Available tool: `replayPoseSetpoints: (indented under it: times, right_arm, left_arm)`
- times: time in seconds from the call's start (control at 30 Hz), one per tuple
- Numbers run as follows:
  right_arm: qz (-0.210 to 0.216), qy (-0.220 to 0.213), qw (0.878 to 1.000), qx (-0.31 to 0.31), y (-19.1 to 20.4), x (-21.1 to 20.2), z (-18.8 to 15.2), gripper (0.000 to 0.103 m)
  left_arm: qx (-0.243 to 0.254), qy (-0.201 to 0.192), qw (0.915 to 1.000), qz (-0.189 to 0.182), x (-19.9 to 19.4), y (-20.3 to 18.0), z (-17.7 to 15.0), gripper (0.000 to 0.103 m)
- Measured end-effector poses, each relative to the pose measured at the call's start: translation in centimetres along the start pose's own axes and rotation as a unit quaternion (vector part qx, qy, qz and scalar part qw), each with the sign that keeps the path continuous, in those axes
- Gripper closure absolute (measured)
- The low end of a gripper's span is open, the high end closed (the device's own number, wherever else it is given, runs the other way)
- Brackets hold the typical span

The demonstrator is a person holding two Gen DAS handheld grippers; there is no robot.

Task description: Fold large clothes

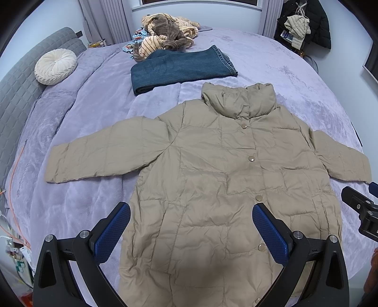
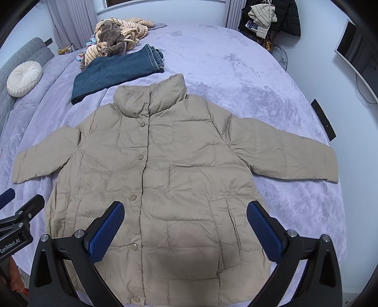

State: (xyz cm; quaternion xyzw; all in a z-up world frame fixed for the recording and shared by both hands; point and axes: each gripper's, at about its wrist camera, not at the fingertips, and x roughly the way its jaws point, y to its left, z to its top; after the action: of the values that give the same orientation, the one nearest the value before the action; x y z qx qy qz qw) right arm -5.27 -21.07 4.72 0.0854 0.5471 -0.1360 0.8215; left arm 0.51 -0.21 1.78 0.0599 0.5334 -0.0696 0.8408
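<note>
A beige quilted puffer jacket (image 1: 212,170) (image 2: 165,170) lies flat and face up on the lilac bed, snapped closed, collar at the far end, both sleeves spread out sideways. My left gripper (image 1: 191,212) hovers open above the jacket's lower left part, nothing between its blue pads. Over the lower right part my right gripper (image 2: 185,210) is likewise open and holds nothing. Each gripper shows at the edge of the other's view: the right gripper (image 1: 361,207) and the left gripper (image 2: 16,212).
Folded blue jeans (image 1: 179,68) (image 2: 115,70) lie beyond the collar, with a heap of striped and brown clothes (image 1: 165,33) behind them. A round white cushion (image 1: 55,66) leans on the grey headboard at left. Dark coats (image 2: 271,16) hang at the far right.
</note>
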Motion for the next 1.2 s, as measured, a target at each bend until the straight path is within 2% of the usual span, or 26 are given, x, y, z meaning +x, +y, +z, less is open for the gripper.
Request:
replayPoseSetpoints:
  times: [1.2]
  right_arm:
    - [-0.003, -0.003, 1.000, -0.001, 0.16, -0.24, -0.17, 0.000]
  left_arm:
    - [-0.001, -0.002, 1.0000, 0.001, -0.52, 0.36, -0.18, 0.000]
